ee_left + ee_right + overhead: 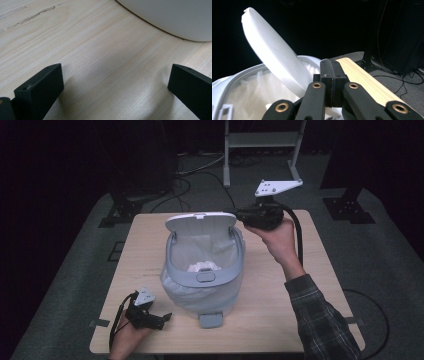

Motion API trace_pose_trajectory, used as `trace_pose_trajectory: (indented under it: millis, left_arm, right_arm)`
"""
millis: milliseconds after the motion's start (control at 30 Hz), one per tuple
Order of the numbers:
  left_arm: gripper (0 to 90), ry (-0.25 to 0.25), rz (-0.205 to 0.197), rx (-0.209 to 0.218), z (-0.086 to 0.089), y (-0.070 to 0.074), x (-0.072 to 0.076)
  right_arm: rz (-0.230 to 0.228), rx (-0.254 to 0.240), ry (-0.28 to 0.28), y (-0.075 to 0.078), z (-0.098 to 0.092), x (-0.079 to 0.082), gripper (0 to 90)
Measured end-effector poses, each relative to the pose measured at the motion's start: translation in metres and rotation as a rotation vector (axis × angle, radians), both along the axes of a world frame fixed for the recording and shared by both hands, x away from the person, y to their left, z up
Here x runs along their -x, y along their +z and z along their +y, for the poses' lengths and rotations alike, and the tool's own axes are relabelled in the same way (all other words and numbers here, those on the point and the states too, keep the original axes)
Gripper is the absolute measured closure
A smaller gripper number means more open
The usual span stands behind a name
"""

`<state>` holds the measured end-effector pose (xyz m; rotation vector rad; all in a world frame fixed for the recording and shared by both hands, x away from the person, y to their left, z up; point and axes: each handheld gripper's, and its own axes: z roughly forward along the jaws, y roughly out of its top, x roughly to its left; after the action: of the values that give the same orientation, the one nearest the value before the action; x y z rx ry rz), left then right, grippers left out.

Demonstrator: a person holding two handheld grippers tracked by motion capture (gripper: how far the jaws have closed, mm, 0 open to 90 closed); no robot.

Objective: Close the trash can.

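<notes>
A white pedal bin (204, 279) lined with a thin plastic bag stands mid-table, its lid (200, 222) raised at the back. Crumpled white paper (202, 266) lies inside. My right gripper (231, 213) is held in the air at the lid's right end, jaws shut with nothing between them. In the right gripper view the shut tips (332, 62) sit just right of the tilted lid (272, 52), above the bag (249, 95); I cannot tell if they touch it. My left gripper (164, 318) rests on the table at front left, open (116, 75), pointing at the bin's wall (170, 17).
The wooden table (280, 310) has free room right of the bin and along its front edge. The bin's pedal (210, 320) sticks out toward the front. Behind the table stand a white frame (260, 140), black stand feet (347, 207) and floor cables.
</notes>
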<state>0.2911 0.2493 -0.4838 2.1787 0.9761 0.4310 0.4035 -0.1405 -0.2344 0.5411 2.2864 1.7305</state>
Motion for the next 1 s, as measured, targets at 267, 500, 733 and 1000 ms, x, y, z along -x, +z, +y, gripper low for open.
trace_pose_trajectory:
  millis: [267, 500, 733, 1000]
  left_arm:
    - [0.0, 0.000, 0.000, 0.000, 0.000, 0.000, 0.000]
    - [0.0, 0.000, 0.000, 0.000, 0.000, 0.000, 0.000]
    - [0.0, 0.000, 0.000, 0.000, 0.000, 0.000, 0.000]
    - [0.0, 0.001, -0.002, 0.000, 0.000, 0.000, 0.000]
  right_arm:
    - [0.012, -0.002, 0.037, -0.002, -0.002, 0.014, 90.0]
    - [0.027, -0.018, 0.084, -0.008, -0.004, 0.028, 90.0]
    - [0.026, 0.004, 0.115, -0.011, -0.002, 0.041, 90.0]
    - [0.028, 0.016, 0.159, -0.016, 0.003, 0.054, 90.0]
